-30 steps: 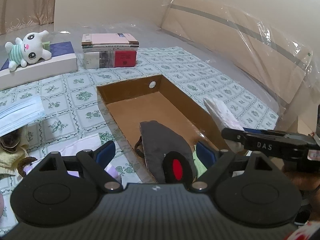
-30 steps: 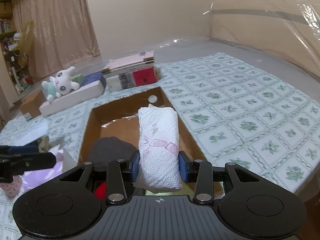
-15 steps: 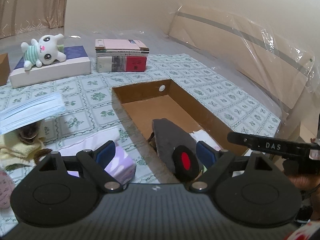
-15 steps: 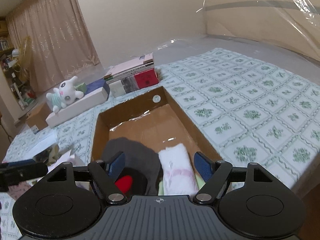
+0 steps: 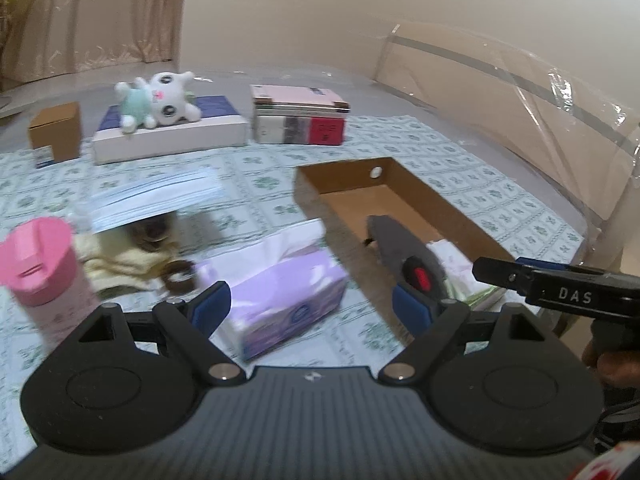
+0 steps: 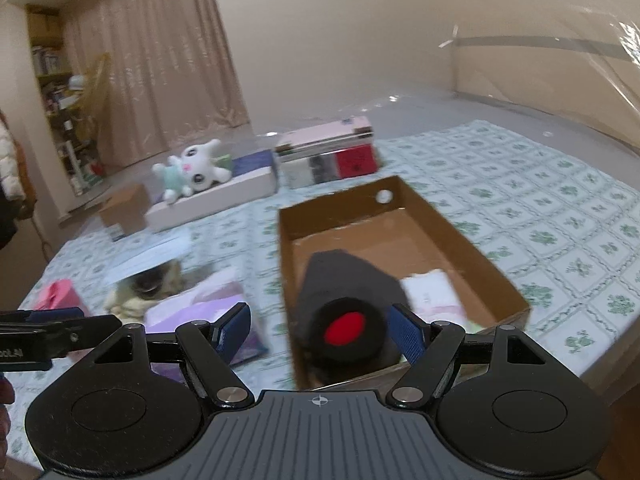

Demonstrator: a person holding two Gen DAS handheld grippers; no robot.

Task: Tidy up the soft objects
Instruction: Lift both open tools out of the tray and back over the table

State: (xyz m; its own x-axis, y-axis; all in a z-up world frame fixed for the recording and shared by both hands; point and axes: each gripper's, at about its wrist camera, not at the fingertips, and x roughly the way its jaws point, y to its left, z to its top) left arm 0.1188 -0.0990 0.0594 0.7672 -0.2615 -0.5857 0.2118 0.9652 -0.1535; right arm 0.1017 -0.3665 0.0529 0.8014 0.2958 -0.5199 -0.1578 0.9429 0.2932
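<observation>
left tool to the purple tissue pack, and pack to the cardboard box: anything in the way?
Nothing visible. The left tool is open with the purple tissue pack right ahead. The pack lies beside the cardboard box on bare cloth; only the box's near wall needs clearing.

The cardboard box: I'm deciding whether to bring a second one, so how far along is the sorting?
Done: the shallow brown cardboard box holds a dark grey fabric piece with a red spot and a white paper-towel pack.
In hand: nothing; left gripper and right gripper are open and empty.
Left: the lilac tissue pack, blue face mask and yellow cloth lie outside.
</observation>
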